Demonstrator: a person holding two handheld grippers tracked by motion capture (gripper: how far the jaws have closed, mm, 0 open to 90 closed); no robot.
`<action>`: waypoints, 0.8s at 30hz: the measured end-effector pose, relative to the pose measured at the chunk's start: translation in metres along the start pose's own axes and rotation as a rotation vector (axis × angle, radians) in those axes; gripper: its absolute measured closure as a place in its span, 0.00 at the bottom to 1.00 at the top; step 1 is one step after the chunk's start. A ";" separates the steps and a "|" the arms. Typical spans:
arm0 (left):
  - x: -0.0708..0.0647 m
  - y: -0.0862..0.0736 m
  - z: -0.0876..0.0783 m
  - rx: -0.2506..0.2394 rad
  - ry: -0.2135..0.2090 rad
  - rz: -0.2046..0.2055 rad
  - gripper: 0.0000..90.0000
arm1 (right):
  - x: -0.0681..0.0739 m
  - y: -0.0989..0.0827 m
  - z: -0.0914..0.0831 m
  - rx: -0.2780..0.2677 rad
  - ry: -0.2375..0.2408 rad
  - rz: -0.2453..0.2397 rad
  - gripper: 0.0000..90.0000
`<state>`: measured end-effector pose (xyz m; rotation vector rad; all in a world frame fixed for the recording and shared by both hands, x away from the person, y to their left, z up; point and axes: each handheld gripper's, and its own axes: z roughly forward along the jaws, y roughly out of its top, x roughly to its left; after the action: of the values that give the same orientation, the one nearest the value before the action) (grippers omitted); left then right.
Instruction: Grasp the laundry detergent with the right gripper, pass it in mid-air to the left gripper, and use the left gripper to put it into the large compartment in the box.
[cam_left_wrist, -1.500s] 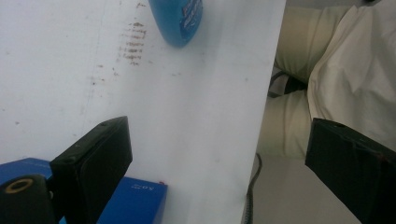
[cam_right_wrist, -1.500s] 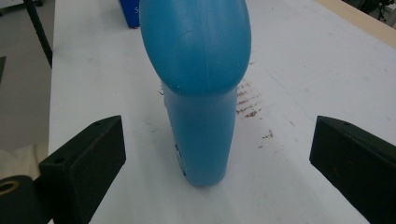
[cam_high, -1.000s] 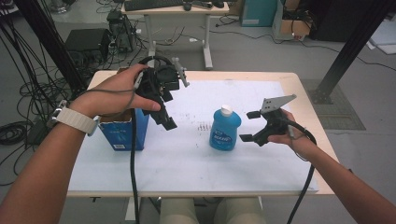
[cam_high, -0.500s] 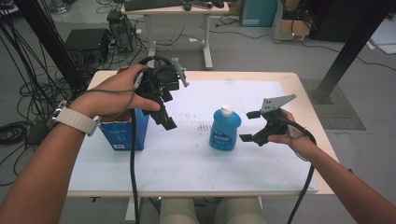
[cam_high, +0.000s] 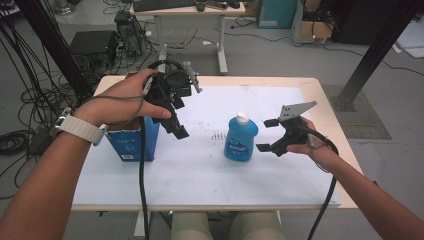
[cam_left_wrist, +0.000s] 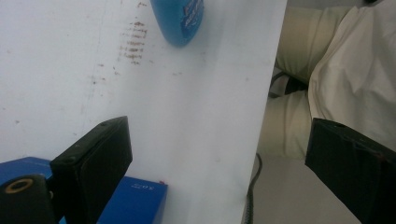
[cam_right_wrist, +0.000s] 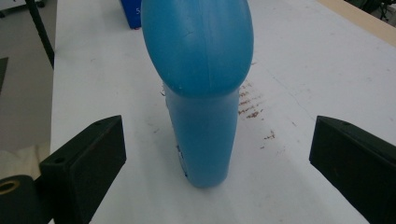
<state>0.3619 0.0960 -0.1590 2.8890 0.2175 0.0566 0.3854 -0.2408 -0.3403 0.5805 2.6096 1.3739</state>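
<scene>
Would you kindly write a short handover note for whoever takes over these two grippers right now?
Left gripper: open, held above the blue box, holding nothing.
Right gripper: open, level with the blue bottle, jaws either side of it but apart from it.
Bottle stands upright mid-table, white cap on.
Done: right gripper lined up.
Left: probably close on the bottle and lift it.

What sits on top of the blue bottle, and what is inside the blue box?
A white cap tops the bottle. The left hand covers the opening of the box, so its contents are hidden.
</scene>
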 end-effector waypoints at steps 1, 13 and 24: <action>0.000 0.000 0.000 0.001 -0.001 0.002 0.08 | 0.000 0.000 0.000 -0.003 0.001 -0.003 0.04; 0.000 0.000 0.001 -0.002 -0.002 -0.002 0.08 | -0.001 0.000 0.001 -0.003 0.004 -0.004 0.04; 0.001 -0.001 0.001 0.002 -0.001 -0.003 0.08 | 0.000 0.001 0.002 -0.002 0.008 -0.006 0.04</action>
<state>0.3630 0.0966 -0.1604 2.8901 0.2217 0.0540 0.3864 -0.2390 -0.3411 0.5674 2.6135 1.3804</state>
